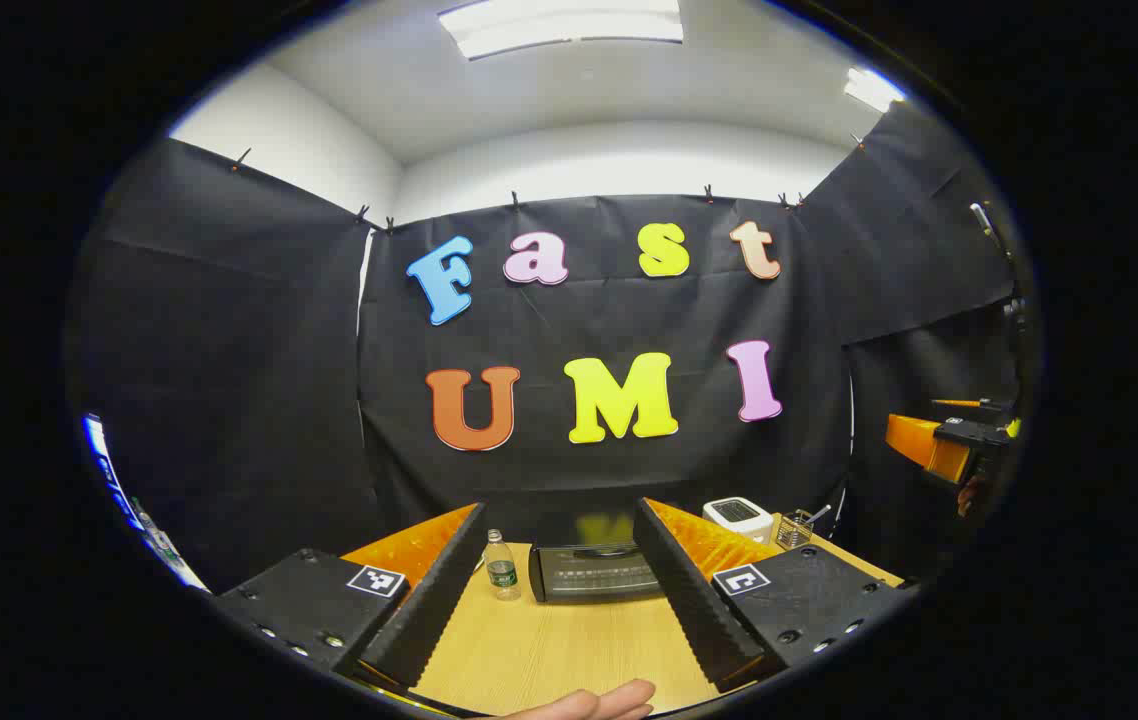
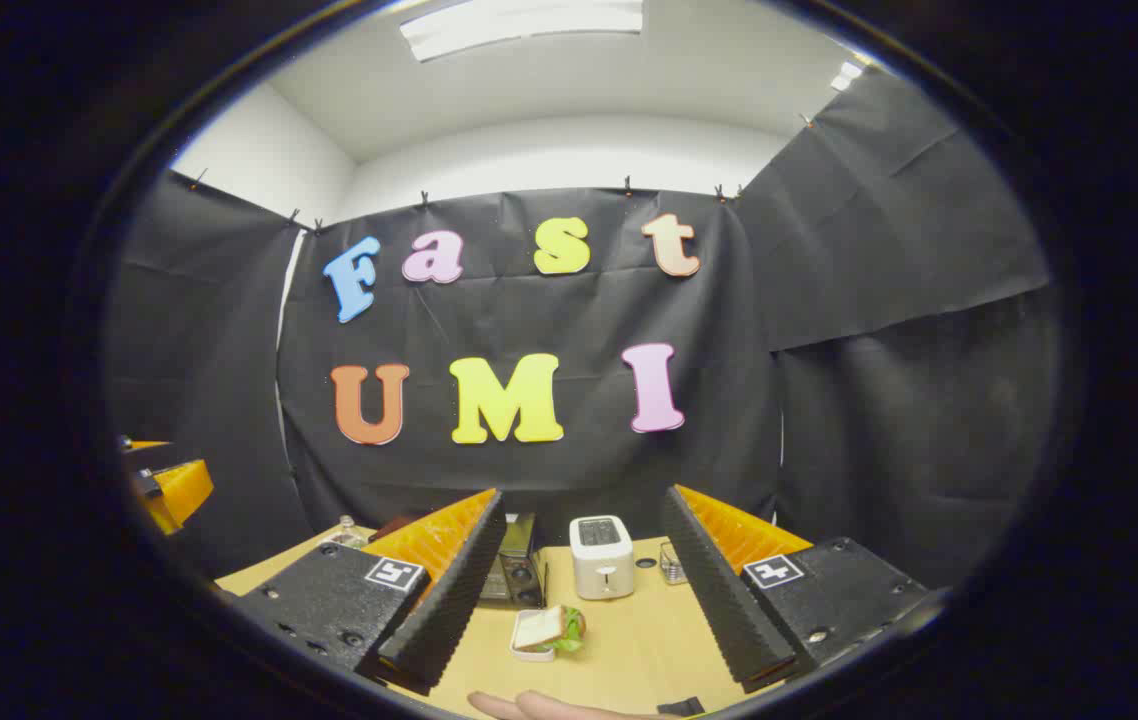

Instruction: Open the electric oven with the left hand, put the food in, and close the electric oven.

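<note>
- Left claw (image 1: 559, 600): released, nothing held, above near bench (image 1: 549, 650). Electric oven (image 1: 594, 572) dead ahead, far side, door shut, well apart from the tips.
- Step in hand (est.): reach the oven door handle; approach square, grip mid-handle, pull along hinge arc.
- Right claw (image 2: 579, 600): released; food (image 2: 551, 630) on bench betw. its fingers' lines, not touching. Toaster (image 2: 601, 556) behind.

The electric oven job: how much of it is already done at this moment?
Nothing looks done. The electric oven sits shut on the table. The left gripper is open, facing it from a distance. The sandwich waits before the open right gripper. Opening, loading and closing remain.
</note>
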The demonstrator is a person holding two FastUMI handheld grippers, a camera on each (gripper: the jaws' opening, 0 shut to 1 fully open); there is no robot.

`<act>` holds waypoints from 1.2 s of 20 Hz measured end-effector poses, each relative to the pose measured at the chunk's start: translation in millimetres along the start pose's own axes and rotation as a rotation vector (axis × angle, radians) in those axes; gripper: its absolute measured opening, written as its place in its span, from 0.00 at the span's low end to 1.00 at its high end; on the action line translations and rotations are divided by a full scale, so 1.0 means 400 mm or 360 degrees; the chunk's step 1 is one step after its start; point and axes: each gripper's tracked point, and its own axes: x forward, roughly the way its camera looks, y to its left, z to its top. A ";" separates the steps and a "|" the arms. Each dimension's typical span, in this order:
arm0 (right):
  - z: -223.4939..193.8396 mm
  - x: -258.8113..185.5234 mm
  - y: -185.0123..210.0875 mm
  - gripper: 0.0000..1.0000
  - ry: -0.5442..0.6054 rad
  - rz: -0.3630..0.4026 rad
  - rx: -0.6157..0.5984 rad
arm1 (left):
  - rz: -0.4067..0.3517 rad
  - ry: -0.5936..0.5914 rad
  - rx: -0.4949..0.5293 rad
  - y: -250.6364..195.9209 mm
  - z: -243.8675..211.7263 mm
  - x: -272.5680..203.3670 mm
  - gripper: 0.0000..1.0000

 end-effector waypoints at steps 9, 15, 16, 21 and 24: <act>-0.025 -0.012 -0.020 1.00 0.0071 0.0028 0.0020 | -0.0004 0.0021 -0.0017 0.007 -0.014 0.009 0.96; -0.068 0.015 -0.058 1.00 0.0147 0.0003 0.0043 | -0.0027 0.0078 -0.0015 -0.017 -0.062 0.068 0.96; -0.068 0.019 -0.056 1.00 0.0141 0.0020 0.0046 | -0.0031 0.0095 -0.0013 -0.027 -0.076 0.089 0.96; -0.049 0.051 -0.078 1.00 0.0084 0.0036 0.0065 | -0.0035 0.0170 0.0040 -0.064 -0.146 0.240 0.96; -0.028 0.069 -0.090 0.92 0.0056 0.0040 0.0074 | 0.0018 0.0281 0.0089 -0.074 -0.233 0.370 0.96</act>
